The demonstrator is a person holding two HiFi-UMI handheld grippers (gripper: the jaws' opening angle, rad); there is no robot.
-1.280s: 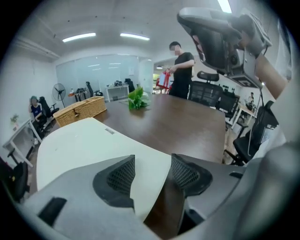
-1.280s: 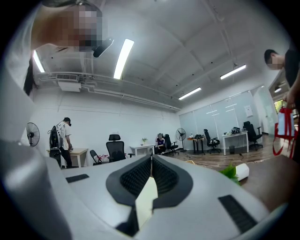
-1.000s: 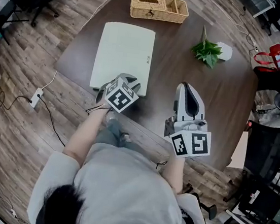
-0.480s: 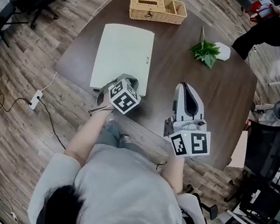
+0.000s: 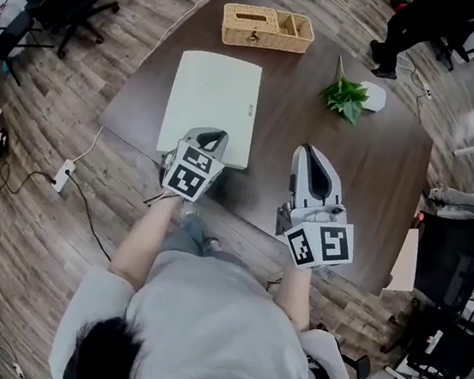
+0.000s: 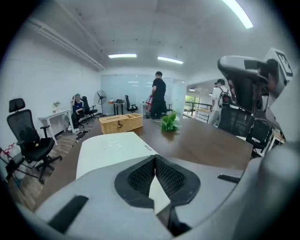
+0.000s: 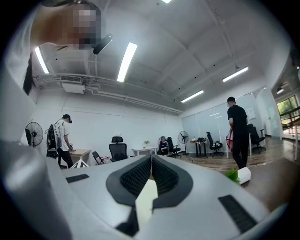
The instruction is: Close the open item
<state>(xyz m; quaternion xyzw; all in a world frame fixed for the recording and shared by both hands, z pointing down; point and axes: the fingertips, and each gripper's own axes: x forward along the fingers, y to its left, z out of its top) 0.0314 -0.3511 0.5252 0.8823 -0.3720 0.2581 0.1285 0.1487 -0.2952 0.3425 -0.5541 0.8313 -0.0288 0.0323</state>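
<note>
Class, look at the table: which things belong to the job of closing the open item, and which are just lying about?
Job: white laptop, lid flat; left gripper, jaws closing together, empty; right gripper, shut, empty.
Lying about: wicker basket; potted plant.

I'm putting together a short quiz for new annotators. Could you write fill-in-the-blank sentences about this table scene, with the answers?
The white laptop lies flat on the table with its lid ____.
The left gripper has its jaws ____, with nothing between them.
In the head view, the green plant lies to the ____ of the wicker basket.
Missing words: closed; shut; right.
</note>
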